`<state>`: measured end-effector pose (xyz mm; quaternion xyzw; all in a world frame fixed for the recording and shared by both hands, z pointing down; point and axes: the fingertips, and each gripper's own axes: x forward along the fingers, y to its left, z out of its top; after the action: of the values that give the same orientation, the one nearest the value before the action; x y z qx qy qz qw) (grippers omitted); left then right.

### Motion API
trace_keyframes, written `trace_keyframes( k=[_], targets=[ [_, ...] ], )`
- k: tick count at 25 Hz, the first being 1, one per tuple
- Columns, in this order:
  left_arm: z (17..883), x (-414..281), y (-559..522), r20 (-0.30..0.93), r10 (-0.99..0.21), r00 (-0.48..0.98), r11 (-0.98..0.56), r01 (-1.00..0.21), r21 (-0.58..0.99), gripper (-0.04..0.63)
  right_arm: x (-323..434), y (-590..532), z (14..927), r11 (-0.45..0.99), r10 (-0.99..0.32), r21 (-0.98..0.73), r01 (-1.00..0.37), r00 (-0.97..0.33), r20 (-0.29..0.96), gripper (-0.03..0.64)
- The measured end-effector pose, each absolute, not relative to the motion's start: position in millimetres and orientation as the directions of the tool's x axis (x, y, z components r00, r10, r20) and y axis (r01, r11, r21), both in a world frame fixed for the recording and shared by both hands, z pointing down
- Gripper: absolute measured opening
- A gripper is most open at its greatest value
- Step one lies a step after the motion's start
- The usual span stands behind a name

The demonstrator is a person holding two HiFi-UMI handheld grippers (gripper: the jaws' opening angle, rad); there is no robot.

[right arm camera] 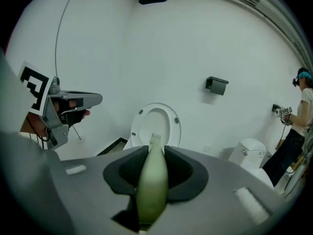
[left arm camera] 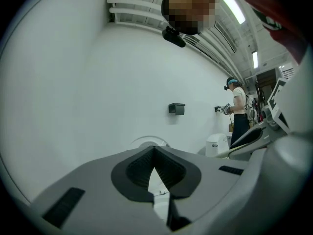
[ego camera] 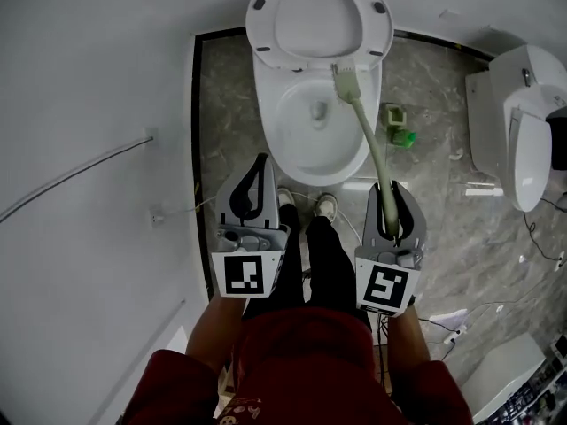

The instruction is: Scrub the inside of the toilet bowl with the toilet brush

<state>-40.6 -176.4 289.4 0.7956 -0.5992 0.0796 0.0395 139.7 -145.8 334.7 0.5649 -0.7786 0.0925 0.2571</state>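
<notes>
- My left gripper: fingers together, holding nothing, in front of the toilet bowl.
- My right gripper: fingers clamped on the toilet brush handle; bristles at the bowl's rear rim.

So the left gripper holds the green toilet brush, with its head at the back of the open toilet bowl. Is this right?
Not quite. The right gripper holds the toilet brush: the right gripper view shows its jaws shut on the green handle. The left gripper holds nothing, its jaws together. The brush head is at the back of the toilet bowl, as you say.
</notes>
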Motion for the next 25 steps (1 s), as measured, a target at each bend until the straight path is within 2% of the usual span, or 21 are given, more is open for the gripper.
trace_keyframes(
  k=[7, 14, 21, 25],
  targets=[
    [391, -59, -193, 0.211, -0.94, 0.267, -0.279, -0.96, -0.031, 0.005, 114, -147, 452, 0.336, -0.797, 0.118, -0.934, -0.215, 0.564, 0.112],
    [496, -62, -180, 0.286, -0.913, 0.291, -0.298, -0.954, 0.02, 0.005, 102, -121, 578, 0.37, -0.695, 0.118, -0.922, -0.19, 0.693, 0.112],
    [561, -65, -163, 0.323, -0.888, 0.327, -0.327, -0.943, 0.058, 0.005, 98, -101, 646, 0.374, -0.632, 0.128, -0.919, -0.151, 0.76, 0.112],
    [573, -66, -156, 0.353, -0.872, 0.339, -0.331, -0.94, 0.084, 0.005, 105, -102, 654, 0.375, -0.631, 0.185, -0.908, -0.104, 0.769, 0.11]
  ],
)
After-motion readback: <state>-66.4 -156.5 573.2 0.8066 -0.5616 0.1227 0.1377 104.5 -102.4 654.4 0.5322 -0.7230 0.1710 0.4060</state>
